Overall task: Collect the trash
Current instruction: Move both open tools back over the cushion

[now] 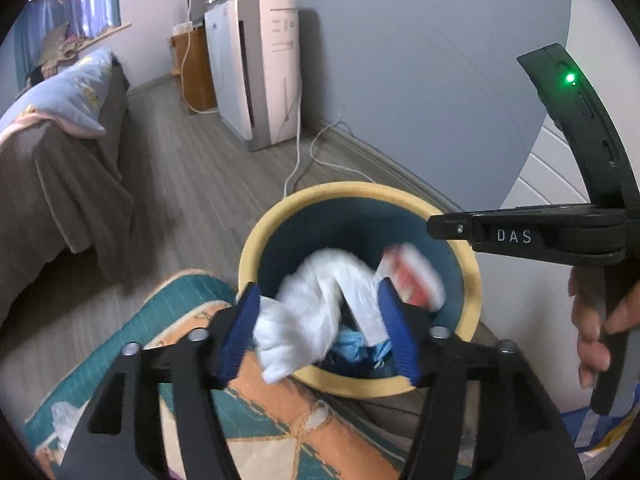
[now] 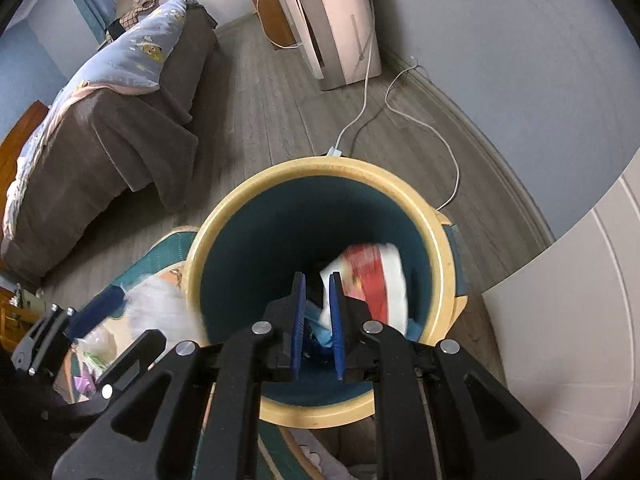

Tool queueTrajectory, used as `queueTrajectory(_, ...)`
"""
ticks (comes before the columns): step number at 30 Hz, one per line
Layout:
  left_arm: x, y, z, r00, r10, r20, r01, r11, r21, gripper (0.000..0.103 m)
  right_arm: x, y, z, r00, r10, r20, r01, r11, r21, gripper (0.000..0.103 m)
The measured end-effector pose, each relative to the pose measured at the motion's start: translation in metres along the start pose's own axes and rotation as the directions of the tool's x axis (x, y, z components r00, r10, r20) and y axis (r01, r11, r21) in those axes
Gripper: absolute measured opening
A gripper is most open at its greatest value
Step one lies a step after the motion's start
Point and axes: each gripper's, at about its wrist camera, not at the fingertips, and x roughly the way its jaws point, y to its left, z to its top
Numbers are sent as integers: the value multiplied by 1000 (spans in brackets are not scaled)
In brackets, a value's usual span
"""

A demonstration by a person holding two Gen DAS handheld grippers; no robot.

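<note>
A round bin with a cream rim (image 1: 256, 236) and teal inside stands on the floor; it also shows in the right wrist view (image 2: 224, 216). My left gripper (image 1: 320, 328) holds a crumpled white tissue wad (image 1: 304, 320) between its blue pads over the bin's near rim. A red-and-white wrapper (image 1: 412, 276) is blurred inside the bin, and shows in the right wrist view (image 2: 372, 276) just past my right gripper (image 2: 318, 320). The right gripper hangs over the bin mouth, its pads a narrow gap apart with nothing between them. Blue trash (image 1: 360, 348) lies at the bin's bottom.
A teal and orange patterned rug (image 1: 192, 320) lies under the bin's near side, with plastic scraps (image 2: 96, 344) on it. A bed with a brown cover (image 1: 60, 184) is left. A white appliance (image 1: 260, 60) and white cables (image 2: 424, 120) are by the wall.
</note>
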Motion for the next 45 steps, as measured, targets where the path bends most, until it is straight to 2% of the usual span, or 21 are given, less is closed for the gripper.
queueTrajectory(2,2,1,-1,1000,2,-9,-2,1000,-1,70,-1,-3,1,1000,-1,5,1,1000,18,29)
queueTrajectory(4,0,4,-5,1000,15,-12,-15,1000,-12,83,-3,-5,2,1000,1,12,-2,1000,30,40)
queueTrajectory(5,-2,6,-7,1000,24,-9,-24,999,-21,86,-4,-4,3,1000,1,15,-2,1000,30,46)
queueTrajectory(6,-6,9,-10,999,32,-6,-33,999,-34,92,-5,-3,3,1000,1,20,-1,1000,25,49)
queueTrajectory(9,-15,15,-14,999,48,-8,-49,997,-60,94,-9,6,4,999,0,33,0,1000,-3,69)
queueTrajectory(11,-25,22,-17,998,55,-8,-56,995,-78,95,-12,12,5,999,-1,44,2,1000,-19,89)
queueTrajectory(13,-38,29,-21,998,69,1,-69,994,-88,96,-17,20,5,998,-6,57,8,999,-41,95)
queueTrajectory(19,-81,58,-37,990,139,22,-136,985,-108,97,-32,56,6,996,6,93,6,993,-117,97)
queueTrajectory(27,-155,100,-64,969,242,48,-230,957,-175,98,-66,118,-9,989,35,141,-2,974,-225,97)
queueTrajectory(35,-232,135,-110,939,336,67,-309,915,-260,98,-101,171,-46,981,106,162,-56,957,-286,97)
queueTrajectory(37,-249,144,-124,932,354,74,-319,901,-294,98,-102,185,-60,983,117,144,-68,949,-307,97)
queueTrajectory(45,-281,177,-172,907,416,62,-360,845,-395,98,-103,226,-107,991,75,115,-25,921,-389,97)
